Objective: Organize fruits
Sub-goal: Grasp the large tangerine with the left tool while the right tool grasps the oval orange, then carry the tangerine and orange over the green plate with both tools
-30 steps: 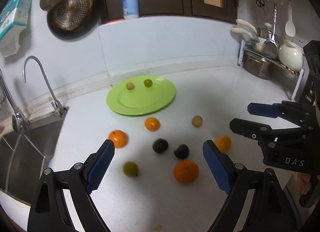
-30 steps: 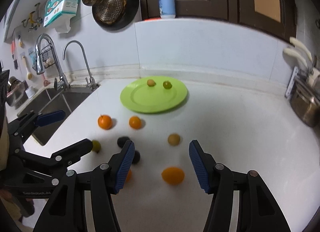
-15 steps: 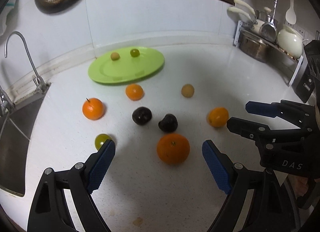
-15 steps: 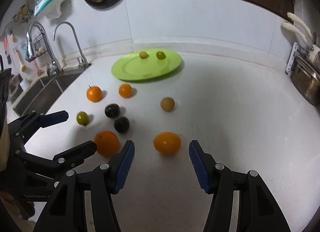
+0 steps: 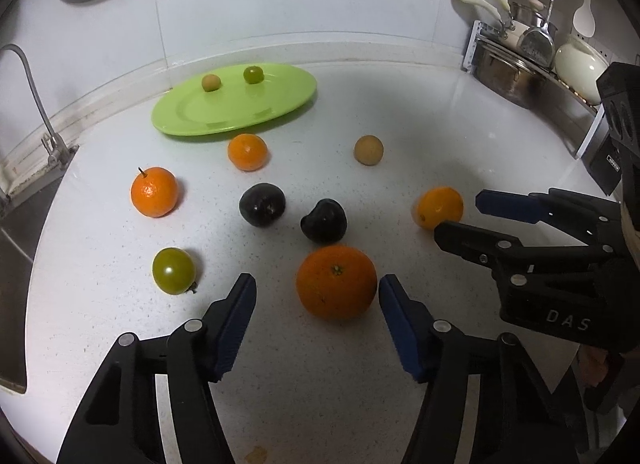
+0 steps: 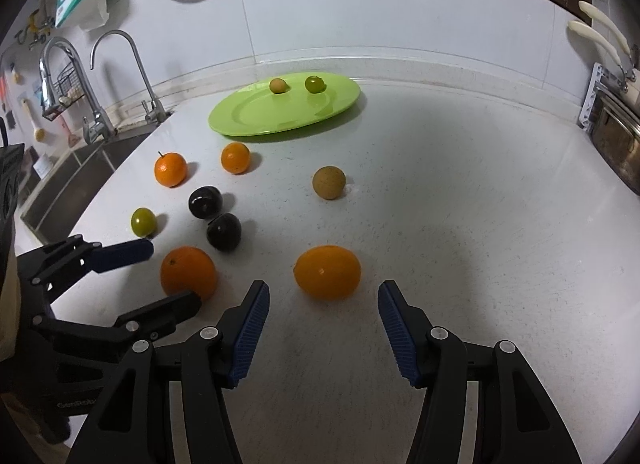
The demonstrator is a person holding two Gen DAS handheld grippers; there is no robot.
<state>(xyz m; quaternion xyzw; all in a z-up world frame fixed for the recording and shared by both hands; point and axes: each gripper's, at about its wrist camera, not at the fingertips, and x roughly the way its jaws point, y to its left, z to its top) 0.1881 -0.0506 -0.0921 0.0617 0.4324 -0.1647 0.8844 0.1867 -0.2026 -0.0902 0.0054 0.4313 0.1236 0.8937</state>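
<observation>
- Left gripper (image 5: 316,298) spread wide – big orange (image 5: 336,282) lower centre, touching right pad, navel tilted up.
- Right gripper (image 6: 322,306) agape – oval orange (image 6: 327,272) centre-low, long axis left-right.
- Green plate (image 5: 208,121) upper left.

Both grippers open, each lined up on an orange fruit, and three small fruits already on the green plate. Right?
Not quite: the plate holds two small fruits, a tan one and a green one, as the right wrist view shows. The rest stands: the left gripper is open around the big orange, and the right gripper is open just short of the yellow-orange fruit.
</observation>
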